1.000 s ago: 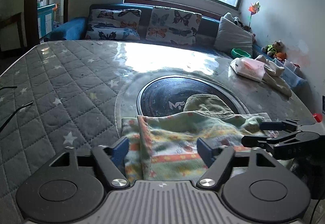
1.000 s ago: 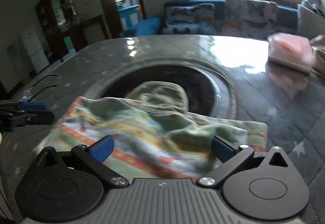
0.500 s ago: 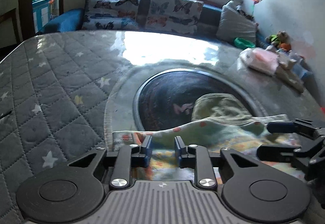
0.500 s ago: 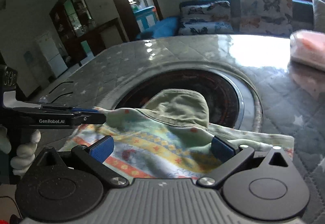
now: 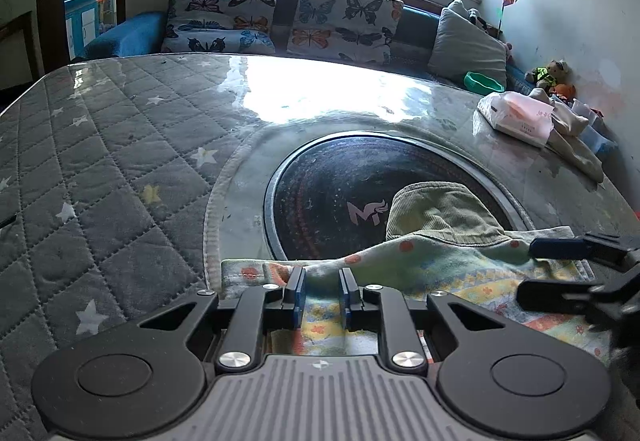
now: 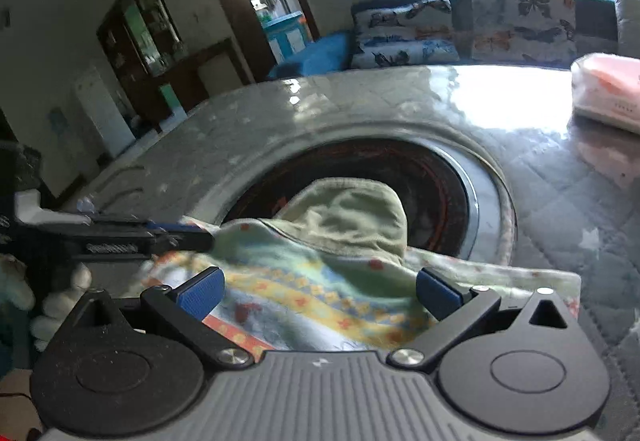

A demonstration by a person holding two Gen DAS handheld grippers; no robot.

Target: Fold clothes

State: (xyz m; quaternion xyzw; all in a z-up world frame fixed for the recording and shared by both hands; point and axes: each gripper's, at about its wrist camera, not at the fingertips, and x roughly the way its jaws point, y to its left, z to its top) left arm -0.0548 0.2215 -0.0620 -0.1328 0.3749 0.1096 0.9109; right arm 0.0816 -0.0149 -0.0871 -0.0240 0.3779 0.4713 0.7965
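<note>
Left wrist view: left gripper (image 5: 320,295) pinches the patterned garment (image 5: 420,273) edge lying on the quilted table (image 5: 100,161); right gripper (image 6: 318,291) spread wide, holding nothing. Folding barely begun.

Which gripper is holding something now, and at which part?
The left gripper pinches the patterned garment at a raised fold near its left edge. The right gripper is open over the garment and holds nothing.

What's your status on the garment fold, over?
Left tongs shut on patterned garment. Right tongs open over it. Green hood on dark disc. Nothing blocking.
</note>
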